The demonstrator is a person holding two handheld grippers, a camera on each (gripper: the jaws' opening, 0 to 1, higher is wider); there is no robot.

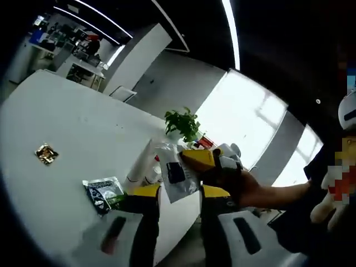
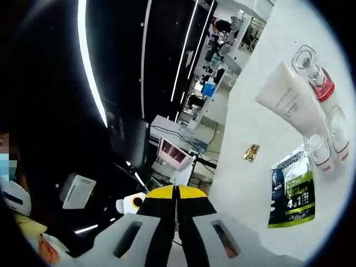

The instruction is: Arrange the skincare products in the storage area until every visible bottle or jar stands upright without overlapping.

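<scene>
Two claws off work: left claw [image 1: 181, 194] spread, holding nothing; right claw [image 2: 177, 196] clenched, holding nothing. White tube [image 2: 292, 100] lies flat on table [image 2: 250, 183] beside jars [image 2: 328, 133], green sachet [image 2: 293, 189]. Step likely: approach. Next: stand tube upright.

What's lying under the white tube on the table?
In the right gripper view, the white tube rests on the bare white table, its lower end overlapping clear jars. What's beneath its body is covered.

A potted plant [image 1: 182, 123] stands beyond a gold wrapper [image 1: 46, 154].
</scene>
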